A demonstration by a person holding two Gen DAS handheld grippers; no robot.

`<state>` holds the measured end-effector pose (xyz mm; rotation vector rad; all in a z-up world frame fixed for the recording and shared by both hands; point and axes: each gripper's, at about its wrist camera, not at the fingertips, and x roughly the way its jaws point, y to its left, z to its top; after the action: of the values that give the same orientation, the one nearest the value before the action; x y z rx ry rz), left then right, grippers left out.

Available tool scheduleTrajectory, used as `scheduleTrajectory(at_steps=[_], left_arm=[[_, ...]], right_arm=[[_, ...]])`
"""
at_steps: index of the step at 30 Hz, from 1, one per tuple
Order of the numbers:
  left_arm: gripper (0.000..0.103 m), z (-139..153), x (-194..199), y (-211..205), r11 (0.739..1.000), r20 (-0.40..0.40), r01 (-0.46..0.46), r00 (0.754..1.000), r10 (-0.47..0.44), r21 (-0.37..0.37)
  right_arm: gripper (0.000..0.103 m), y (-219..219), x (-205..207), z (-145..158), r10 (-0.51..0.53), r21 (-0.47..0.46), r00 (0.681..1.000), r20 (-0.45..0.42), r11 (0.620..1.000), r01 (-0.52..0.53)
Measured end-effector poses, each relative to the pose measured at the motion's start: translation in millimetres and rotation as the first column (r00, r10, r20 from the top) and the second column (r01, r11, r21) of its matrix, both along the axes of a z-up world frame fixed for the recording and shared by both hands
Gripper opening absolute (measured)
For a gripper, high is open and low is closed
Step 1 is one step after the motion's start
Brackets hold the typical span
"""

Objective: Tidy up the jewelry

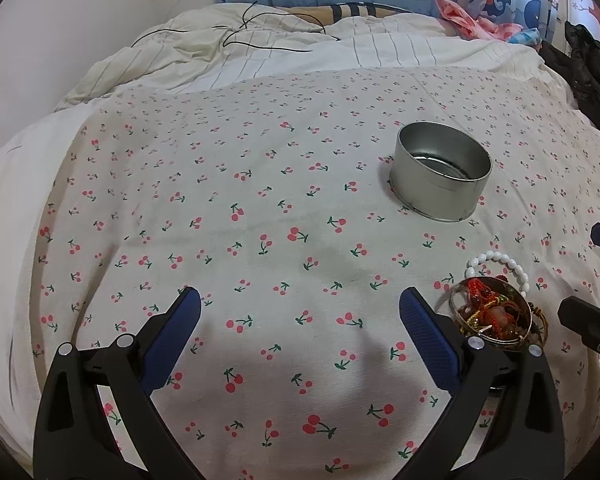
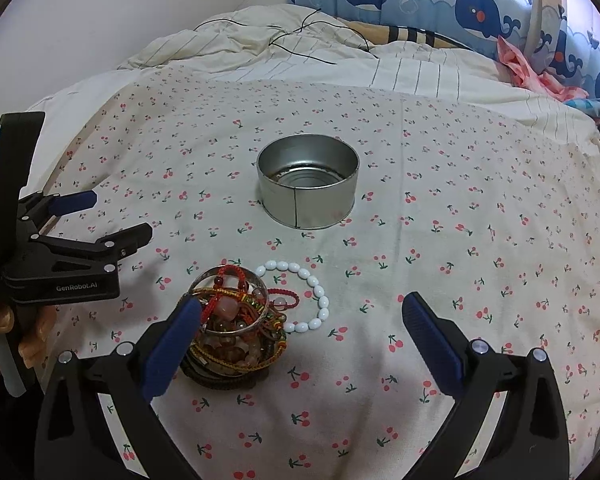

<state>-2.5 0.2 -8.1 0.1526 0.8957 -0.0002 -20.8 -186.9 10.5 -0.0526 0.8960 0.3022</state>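
**On the bedspread: nothing sorted yet**

At lower centre of the right wrist view, your jewelry pile [image 2: 230, 320] and white bead bracelet [image 2: 308, 298] lie touching on the cherry-print bedspread [image 2: 460, 200]. Above them, the tin [image 2: 308, 180] sits empty. Your right gripper [image 2: 300, 328] and left gripper [image 1: 300, 320] both gape wide, holding nothing; everything remains to move.

tin [image 2: 308, 184]: brushed metal | bedsheet [image 2: 440, 280]: matt cloth (cherry print) | white bracelet [image 2: 312, 288]: glossy smooth beads

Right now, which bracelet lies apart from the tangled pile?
The white bead bracelet: it lies flat on the cherry-print sheet, beside the heap of red and gold bracelets.
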Motion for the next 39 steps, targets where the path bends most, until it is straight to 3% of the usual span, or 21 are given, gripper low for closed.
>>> scheduleTrajectory(at_steps=[10,13,15,19,22,24,26,28,29,35,38,39], left_arm=[[0.096,1.8,1.6,3.7,1.000,0.005,-0.016,1.000,0.016,-0.001],[0.096,3.0,2.4,8.0,1.000,0.004,-0.028,1.000,0.028,-0.014],[0.096,2.9,3.1,10.3,0.999,-0.002,-0.031,1.000,0.031,-0.030],[0.096,2.0,3.3,11.9,0.999,-0.006,-0.035,0.999,0.035,-0.036],[0.096,2.1,2.9,11.9,0.999,-0.006,-0.035,0.999,0.035,-0.036],[0.096,2.1,3.0,11.8,0.999,-0.006,-0.035,0.999,0.035,-0.035],[0.096,2.1,3.0,12.0,0.999,-0.005,-0.036,0.999,0.035,-0.032],[0.096,2.4,2.5,12.0,0.999,-0.007,-0.036,0.999,0.036,-0.031],[0.096,2.4,2.5,12.2,0.999,-0.008,-0.035,0.999,0.035,-0.032],[0.096,1.9,2.8,12.7,0.999,-0.008,-0.033,0.999,0.033,-0.031],[0.096,1.9,2.8,12.6,0.999,-0.009,-0.034,0.999,0.033,-0.031],[0.096,2.0,2.8,12.5,0.999,-0.009,-0.033,0.999,0.032,-0.031]], right_arm=[[0.097,-3.9,0.4,2.2,0.015,0.040,1.000,-0.010,0.999,-0.015],[0.097,-19.2,5.8,2.5,-0.013,0.127,0.999,-0.040,0.992,0.018],[0.097,-32.5,10.4,1.2,-0.026,0.227,0.997,-0.079,0.973,0.044],[0.097,-42.2,14.6,-1.5,-0.023,0.340,0.992,-0.128,0.938,0.066],[0.097,-29.4,12.4,-0.4,-0.002,0.282,0.994,-0.113,0.959,0.033],[0.096,-9.8,6.6,1.7,0.054,0.187,0.995,-0.079,0.982,-0.038],[0.092,5.0,2.1,-1.2,0.092,0.118,0.994,-0.065,0.989,-0.084],[0.071,12.3,1.5,-7.4,0.113,0.092,0.991,-0.077,0.990,-0.106],[0.067,13.4,3.5,-12.4,0.114,0.099,0.989,-0.098,0.990,-0.105],[0.065,10.3,10.5,-23.4,0.109,0.176,0.985,-0.136,0.981,-0.085],[0.057,13.9,13.5,-24.7,0.114,0.187,0.983,-0.145,0.979,-0.086],[0.049,14.8,15.0,-26.3,0.115,0.192,0.981,-0.153,0.978,-0.085]])
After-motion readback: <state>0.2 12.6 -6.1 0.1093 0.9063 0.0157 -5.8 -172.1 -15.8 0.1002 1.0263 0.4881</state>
